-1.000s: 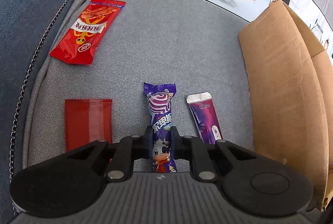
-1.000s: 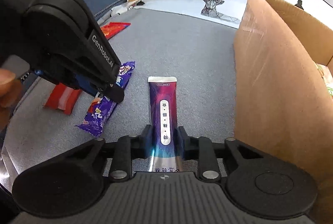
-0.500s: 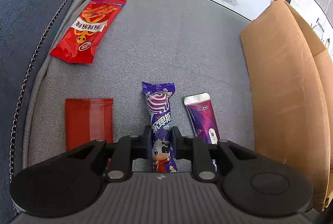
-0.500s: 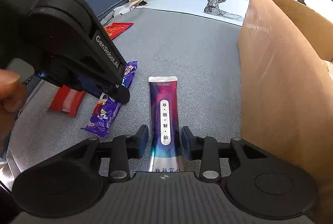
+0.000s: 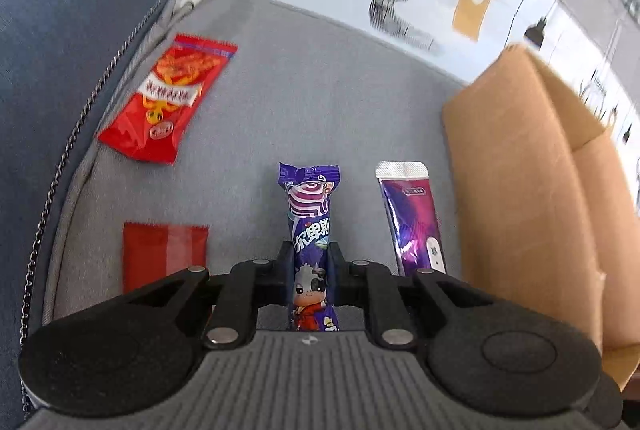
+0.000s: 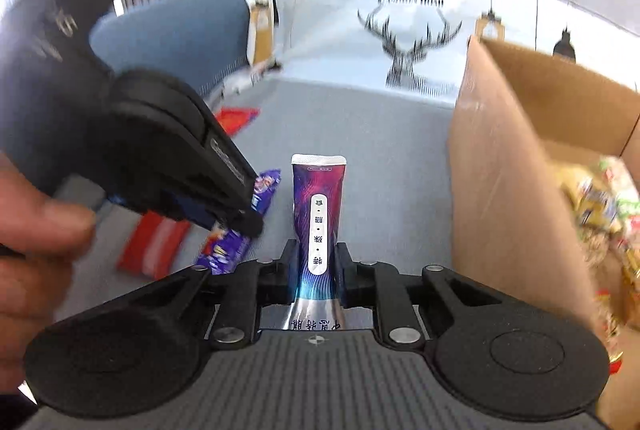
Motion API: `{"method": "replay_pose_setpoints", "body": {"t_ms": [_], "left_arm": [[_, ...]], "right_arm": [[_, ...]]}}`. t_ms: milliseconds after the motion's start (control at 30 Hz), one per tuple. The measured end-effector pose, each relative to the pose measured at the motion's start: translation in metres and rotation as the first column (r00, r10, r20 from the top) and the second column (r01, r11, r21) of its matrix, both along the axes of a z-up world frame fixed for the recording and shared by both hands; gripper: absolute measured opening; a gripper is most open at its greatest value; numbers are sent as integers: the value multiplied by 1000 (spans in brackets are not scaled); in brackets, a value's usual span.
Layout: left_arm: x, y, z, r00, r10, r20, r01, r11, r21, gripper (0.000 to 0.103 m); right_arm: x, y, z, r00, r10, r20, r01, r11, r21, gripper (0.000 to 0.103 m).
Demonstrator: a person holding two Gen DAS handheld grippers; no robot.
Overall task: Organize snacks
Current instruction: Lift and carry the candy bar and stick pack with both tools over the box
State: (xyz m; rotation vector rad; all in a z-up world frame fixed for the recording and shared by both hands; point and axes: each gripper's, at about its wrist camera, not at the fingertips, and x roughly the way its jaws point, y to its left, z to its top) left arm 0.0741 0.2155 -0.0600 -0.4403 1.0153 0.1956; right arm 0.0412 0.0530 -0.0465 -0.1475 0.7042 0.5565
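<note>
A: Nearest to us, the right gripper (image 6: 316, 270) has just closed again on the purple tube (image 6: 318, 222), lifting it beside the cardboard box (image 6: 500, 190). The left gripper (image 5: 310, 270) clenches the candy bar (image 5: 310, 230), left of the box.

B: So both go into the box next, I think. Only the right view shows snacks (image 6: 600, 206) inside; the left shows two red packets (image 5: 168, 102) farther left.

Your left gripper (image 5: 309, 270) is matte black plastic: two rounded, disc-like lobes, angular linkage arms with silver rivets at the pivots, and a ribbed grey housing marked with a small crosshair. Your right gripper (image 6: 316, 272) is built the same way. Seen from the right wrist view, the left one's side carries a small white-lettered label, blurred, and your bare hand (image 6: 36, 254) wraps its handle.
</note>
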Motion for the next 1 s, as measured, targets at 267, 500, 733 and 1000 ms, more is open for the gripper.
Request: {"method": "replay_pose_setpoints", "body": {"t_ms": [267,500,733,1000], "left_arm": [[-14,-2,33,983,56,175,-58,998,6,17],[-32,-18,62,942,47,332,-44,999,-16,17],[-36,-49,83,886,-19,464,25,1000,-7,17],[-19,-79,89,838,-60,543,81,997,-16,17]], "right_arm": [[-12,-17,34,997,-11,82,6,998,64,19],[-11,-56,96,982,-31,186,2,988,154,19],[19,-128,146,949,-95,301,35,979,200,19],[59,-205,114,934,-268,235,211,947,241,19]]}}
